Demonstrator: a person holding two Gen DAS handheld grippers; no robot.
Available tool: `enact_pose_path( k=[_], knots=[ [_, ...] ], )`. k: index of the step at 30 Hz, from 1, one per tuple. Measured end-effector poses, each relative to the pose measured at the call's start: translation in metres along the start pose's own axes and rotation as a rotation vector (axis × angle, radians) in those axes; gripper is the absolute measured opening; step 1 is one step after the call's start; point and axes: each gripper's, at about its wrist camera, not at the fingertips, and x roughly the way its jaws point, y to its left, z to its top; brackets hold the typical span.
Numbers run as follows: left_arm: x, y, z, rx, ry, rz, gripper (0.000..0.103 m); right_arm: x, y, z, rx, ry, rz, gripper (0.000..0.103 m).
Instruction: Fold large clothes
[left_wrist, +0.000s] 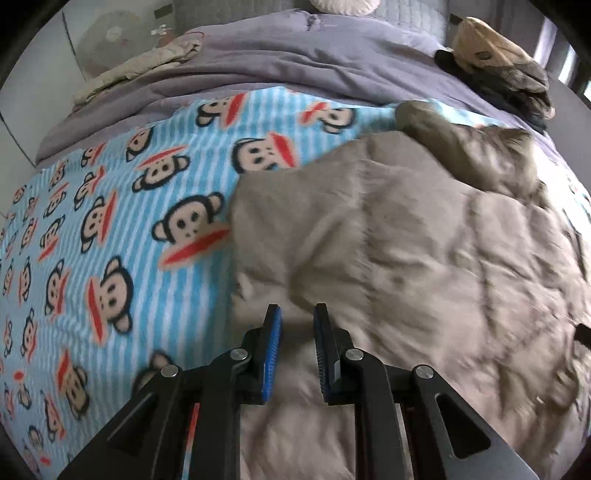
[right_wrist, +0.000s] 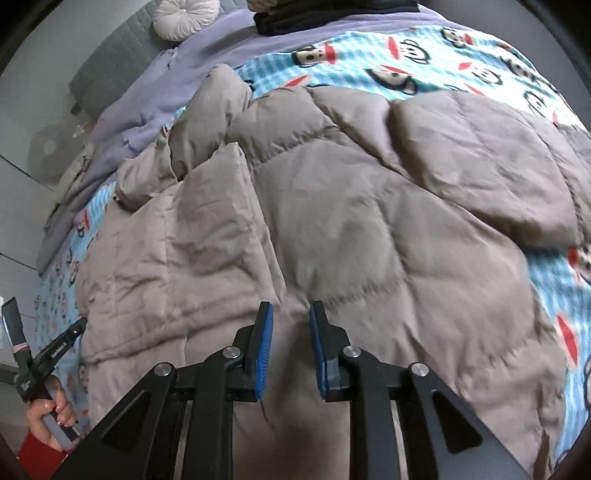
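Observation:
A large grey-beige quilted puffer coat (left_wrist: 399, 251) lies spread on a blue striped monkey-print blanket (left_wrist: 110, 229). In the right wrist view the coat (right_wrist: 332, 221) fills the middle, with a sleeve or collar part bunched at its far left. My left gripper (left_wrist: 297, 314) is open and empty, just above the coat's left edge. My right gripper (right_wrist: 291, 312) is open and empty, above the coat's near part. The left gripper tool and the hand on it (right_wrist: 44, 365) show at the lower left of the right wrist view.
A purple duvet (left_wrist: 295, 62) lies across the far side of the bed. A pile of beige and dark clothes (left_wrist: 506, 70) sits at the far right, folded cream fabric (left_wrist: 136, 66) at the far left. A round white cushion (right_wrist: 184, 16) rests by the headboard.

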Motion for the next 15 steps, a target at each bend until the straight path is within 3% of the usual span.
enact_pose_path(
  k=[1, 6, 14, 15],
  knots=[
    [-0.005, -0.005, -0.004, 0.008, 0.007, -0.008, 0.020, -0.003, -0.002, -0.005, 0.006, 0.014, 0.001, 0.025],
    [-0.031, -0.045, -0.038, 0.038, 0.052, -0.067, 0.020, -0.015, -0.009, -0.029, -0.002, 0.065, -0.032, 0.050],
    [-0.046, -0.100, -0.070, 0.096, 0.100, -0.104, 0.020, -0.037, -0.021, -0.049, -0.048, 0.063, -0.085, 0.059],
    [-0.046, -0.106, -0.072, 0.099, 0.107, -0.106, 0.026, -0.039, -0.024, -0.050, -0.047, 0.059, -0.085, 0.059]
  ],
)
